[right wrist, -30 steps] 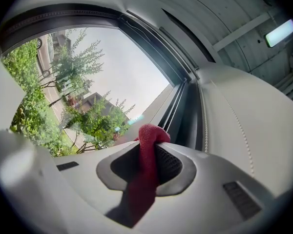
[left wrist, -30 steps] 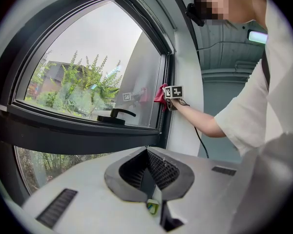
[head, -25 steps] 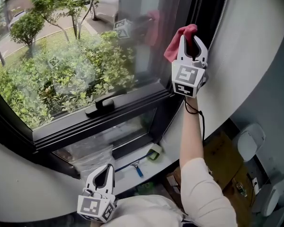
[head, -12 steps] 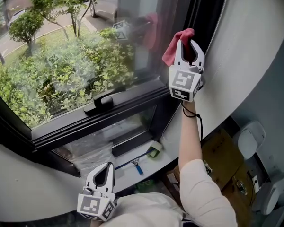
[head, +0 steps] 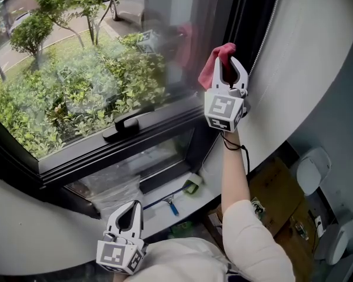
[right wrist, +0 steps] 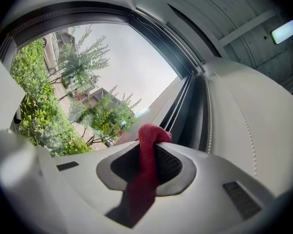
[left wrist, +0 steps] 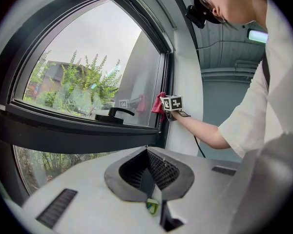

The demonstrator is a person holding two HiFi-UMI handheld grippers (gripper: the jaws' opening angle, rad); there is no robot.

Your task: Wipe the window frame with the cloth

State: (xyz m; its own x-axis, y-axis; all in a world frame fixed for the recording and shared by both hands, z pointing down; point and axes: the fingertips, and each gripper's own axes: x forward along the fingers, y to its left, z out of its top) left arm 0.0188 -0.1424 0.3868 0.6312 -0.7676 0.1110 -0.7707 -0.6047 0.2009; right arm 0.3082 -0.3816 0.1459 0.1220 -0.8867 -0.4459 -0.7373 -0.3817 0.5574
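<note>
R tongs (head: 228,60) pinching red cloth (head: 213,63), up and to the right of window handle (head: 125,125). Cloth sits against vert. member of dark window frame (head: 238,10). L tongs (head: 130,206) pressed together, nothing btwn them, well below handle, apart from frame.

Obstructions: bead chain (head: 269,22) hangs farther right of handle, just past the frame member, along white curved wall (head: 317,51). On ledge (head: 194,201) below and right of handle: blue-handled tool (head: 167,206) and small roll (head: 192,187).

R gripper view only: cloth passes through tongs and trails back over gripper body.

L gripper view only: R tongs seen beyond handle at frame corner, forearm (left wrist: 205,130) reaching across.

Room: glass side toward handle open. Wall side narrow, chain close.
</note>
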